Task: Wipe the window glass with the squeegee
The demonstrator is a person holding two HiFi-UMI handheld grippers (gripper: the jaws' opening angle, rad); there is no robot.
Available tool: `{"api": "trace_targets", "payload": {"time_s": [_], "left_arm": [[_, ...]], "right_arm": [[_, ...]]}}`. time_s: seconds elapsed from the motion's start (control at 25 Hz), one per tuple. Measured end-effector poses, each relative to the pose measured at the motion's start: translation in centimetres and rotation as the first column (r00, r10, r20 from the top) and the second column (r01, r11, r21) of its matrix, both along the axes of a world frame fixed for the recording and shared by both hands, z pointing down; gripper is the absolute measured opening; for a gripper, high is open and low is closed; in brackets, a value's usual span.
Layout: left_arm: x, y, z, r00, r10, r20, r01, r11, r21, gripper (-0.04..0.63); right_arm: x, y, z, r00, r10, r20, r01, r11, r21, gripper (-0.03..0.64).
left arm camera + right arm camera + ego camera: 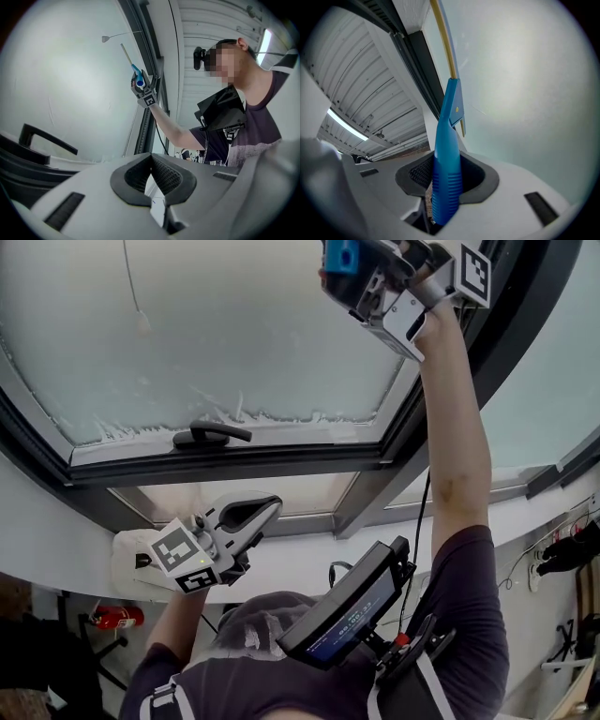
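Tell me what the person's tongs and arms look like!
The left tongs and right tongs are light grey plastic with dark ribbed pads. Each carries a white cube with black square markers. A thin black cable runs beside the right arm. The person wears a dark short-sleeved T-shirt.

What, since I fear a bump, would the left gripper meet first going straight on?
Probably the dark frame upright beside the window glass. The left gripper, fingers shut on nothing, aims at it, though depth is unclear.
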State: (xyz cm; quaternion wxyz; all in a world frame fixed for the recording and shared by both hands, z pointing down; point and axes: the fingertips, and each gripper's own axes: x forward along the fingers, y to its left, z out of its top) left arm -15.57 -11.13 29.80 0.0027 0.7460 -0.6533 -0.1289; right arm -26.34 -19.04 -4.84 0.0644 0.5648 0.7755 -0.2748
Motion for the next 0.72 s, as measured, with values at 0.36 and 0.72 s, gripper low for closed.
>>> {"api": "trace_targets", "payload": {"time_s": [0.36, 0.72], "left_arm": [[1.4, -0.9, 2.3, 0.999, 0.008, -0.039, -0.008, 1.0, -0.018, 0.006], [3.2, -0.7, 2.6, 0.997, 0.005, -0.077, -0.007, 1.0, -0.024, 0.006]], "right_arm": [[0.2, -1.0, 3.1, 0.999, 0.017, -0.032, -0.018, 0.999, -0.032, 0.131], [0.5, -1.4, 3.9, 0.996, 0.074, -0.056, -0.079, 0.991, -0.104, 0.131]]}}
